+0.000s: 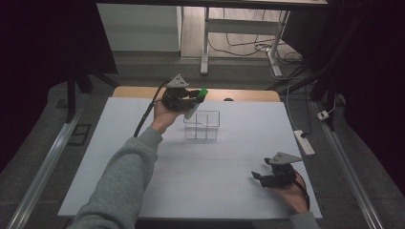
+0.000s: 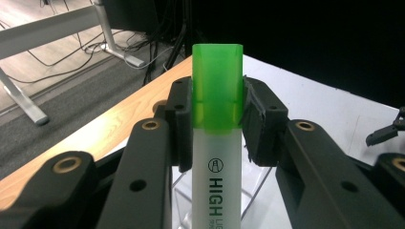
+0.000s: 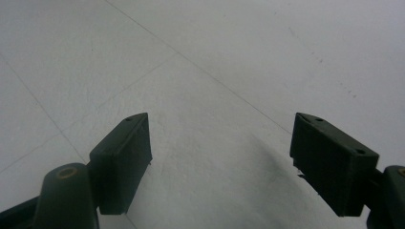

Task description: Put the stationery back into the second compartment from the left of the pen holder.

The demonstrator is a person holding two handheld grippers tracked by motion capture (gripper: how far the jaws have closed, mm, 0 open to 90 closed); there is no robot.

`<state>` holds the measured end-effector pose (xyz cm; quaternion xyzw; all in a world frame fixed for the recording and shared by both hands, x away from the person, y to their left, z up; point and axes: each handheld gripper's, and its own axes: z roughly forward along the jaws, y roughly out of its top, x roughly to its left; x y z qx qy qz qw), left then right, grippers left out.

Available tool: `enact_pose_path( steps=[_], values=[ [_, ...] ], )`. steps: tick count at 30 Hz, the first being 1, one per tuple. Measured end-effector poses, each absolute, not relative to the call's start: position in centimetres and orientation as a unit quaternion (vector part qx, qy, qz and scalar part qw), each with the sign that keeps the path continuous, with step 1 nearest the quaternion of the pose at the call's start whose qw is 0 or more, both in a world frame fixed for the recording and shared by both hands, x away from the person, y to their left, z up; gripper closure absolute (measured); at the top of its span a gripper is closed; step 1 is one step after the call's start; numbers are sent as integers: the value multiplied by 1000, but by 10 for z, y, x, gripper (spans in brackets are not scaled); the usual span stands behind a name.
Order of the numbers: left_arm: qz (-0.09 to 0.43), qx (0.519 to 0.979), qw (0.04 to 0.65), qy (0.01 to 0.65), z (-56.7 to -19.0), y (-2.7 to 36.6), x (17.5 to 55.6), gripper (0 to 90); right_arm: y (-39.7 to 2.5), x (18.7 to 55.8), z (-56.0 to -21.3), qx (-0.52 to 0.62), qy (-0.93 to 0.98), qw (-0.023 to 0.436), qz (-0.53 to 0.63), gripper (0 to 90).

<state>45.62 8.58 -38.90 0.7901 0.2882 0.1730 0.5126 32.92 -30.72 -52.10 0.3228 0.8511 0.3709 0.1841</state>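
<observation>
Green cap first: a highlighter (image 2: 217, 143), white barrel with translucent green cap, printed "HIGH" along its length, sits clamped in the left hand-held gripper (image 2: 217, 102). The jaws are closed snug against both sides of the pen just at the seam between cap and barrel.

From the high view, the left hand-held gripper (image 1: 193, 98) is raised over the far part of the white-covered desk (image 1: 143, 191), directly beside and slightly above a clear plastic organizer box (image 1: 202, 125) with small compartments. The pen's long axis runs tilted, cap pointing up and away, barrel end angling down toward the box's near-left rim; whether the barrel tip touches the rim I cannot tell.

The right hand-held gripper (image 1: 260, 176) rests low at the near right of the desk, well apart from the box, jaws spread wide with nothing between them; its own view shows bare white surface (image 3: 215, 71) only.

Judgement: the left arm is far nearer, and the box lies just below and to the right of the pen's lower end, so lowering along the barrel axis looks like the deciding relation.
</observation>
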Motion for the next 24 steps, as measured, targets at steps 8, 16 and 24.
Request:
enact_pose_path(
  steps=[8, 16, 24],
  values=[
    [174, 790, 517, 280, -388, 69, 462, 663, -307, 330, -522, 324, 852, 183, 369, 218],
    [170, 788, 520, 283, -398, 57, 474, 663, -308, 330, -522, 324, 852, 182, 369, 218],
    [162, 790, 519, 284, -411, 51, 482, 661, -309, 330, -523, 325, 853, 182, 365, 218]
  ],
)
